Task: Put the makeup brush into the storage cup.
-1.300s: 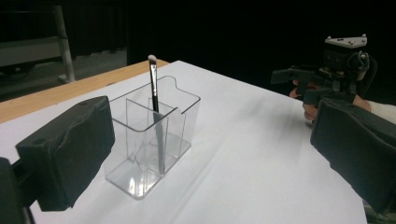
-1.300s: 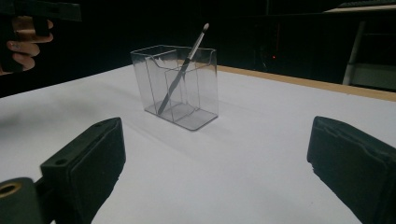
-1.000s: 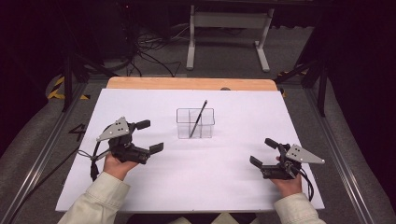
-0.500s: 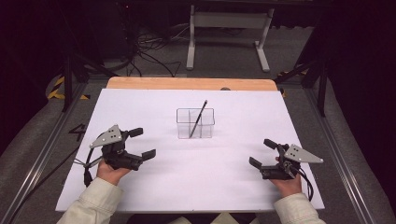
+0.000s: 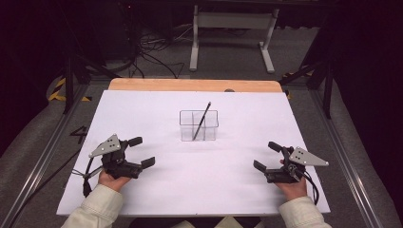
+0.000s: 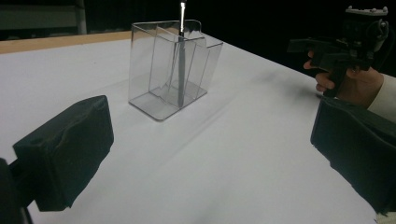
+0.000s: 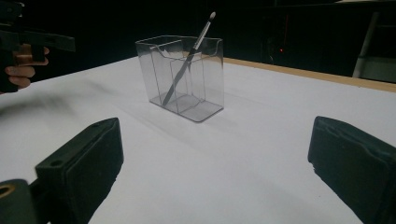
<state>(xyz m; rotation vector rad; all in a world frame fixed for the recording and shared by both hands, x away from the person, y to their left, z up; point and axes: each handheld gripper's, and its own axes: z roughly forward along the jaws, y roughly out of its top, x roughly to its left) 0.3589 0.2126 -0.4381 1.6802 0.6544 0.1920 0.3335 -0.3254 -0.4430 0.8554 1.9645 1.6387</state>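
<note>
A clear plastic holder [image 5: 198, 126] with inner dividers stands mid-table on the white sheet; a thin dark brush [image 5: 202, 119] leans inside it, tip up. The left gripper view has the holder [image 6: 170, 70] and brush [image 6: 180, 51] ahead of my jaws, and the right gripper view has the holder [image 7: 187, 77] with the slanted brush [image 7: 189, 58]. My left gripper [image 5: 141, 151] rests open near the table's front left, nothing between its pads. At the front right my right gripper [image 5: 267, 156] is open too, also holding nothing. Both point inward toward the holder, well apart from it.
The white sheet [image 5: 237, 180] covers a wooden table whose bare edge [image 5: 195, 85] shows at the back. Metal rails run along both sides. A white stand [image 5: 233, 33] and cables lie on the floor beyond the table.
My left gripper has drawn back toward the front left edge of the table, still open. The right gripper, holder and brush have stayed in place.
</note>
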